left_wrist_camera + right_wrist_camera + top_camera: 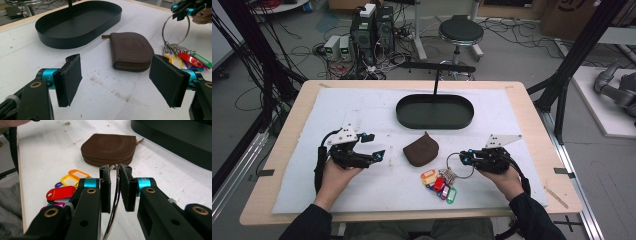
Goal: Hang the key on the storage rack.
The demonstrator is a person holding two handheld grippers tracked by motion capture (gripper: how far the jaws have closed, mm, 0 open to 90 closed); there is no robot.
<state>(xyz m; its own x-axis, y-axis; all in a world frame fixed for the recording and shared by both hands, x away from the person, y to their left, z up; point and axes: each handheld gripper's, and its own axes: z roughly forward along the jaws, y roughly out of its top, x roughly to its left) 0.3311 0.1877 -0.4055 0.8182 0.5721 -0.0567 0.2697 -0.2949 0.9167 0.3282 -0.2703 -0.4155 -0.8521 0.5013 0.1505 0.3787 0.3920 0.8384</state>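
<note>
The right gripper [468,159] sits at the near right of the table, its jaws drawn almost together on the large metal key ring [115,195]; in the right gripper view the thin wire of the ring runs straight down the narrow gap between the two black pads [105,188]. The ring stands lifted off the white mat [362,107] at the jaws, while the bunch of coloured key tags [439,184] hanging from it lies on the mat just near and left of the gripper, red, orange, yellow, green and purple among them. The left gripper [374,146] is held at the near left, well apart from the keys, with its jaws spread wide and nothing between them; in the left gripper view they frame bare mat. Between the two grippers lies a brown zipped pouch [421,150], flat on the mat, its zip pull pointing to the far side. Farther off, past the pouch, stands a black oval tray [434,111] with a low wall, and a thin upright post [435,82] rises at its far edge. A black stool [460,31] stands on the floor beyond the table.
</note>
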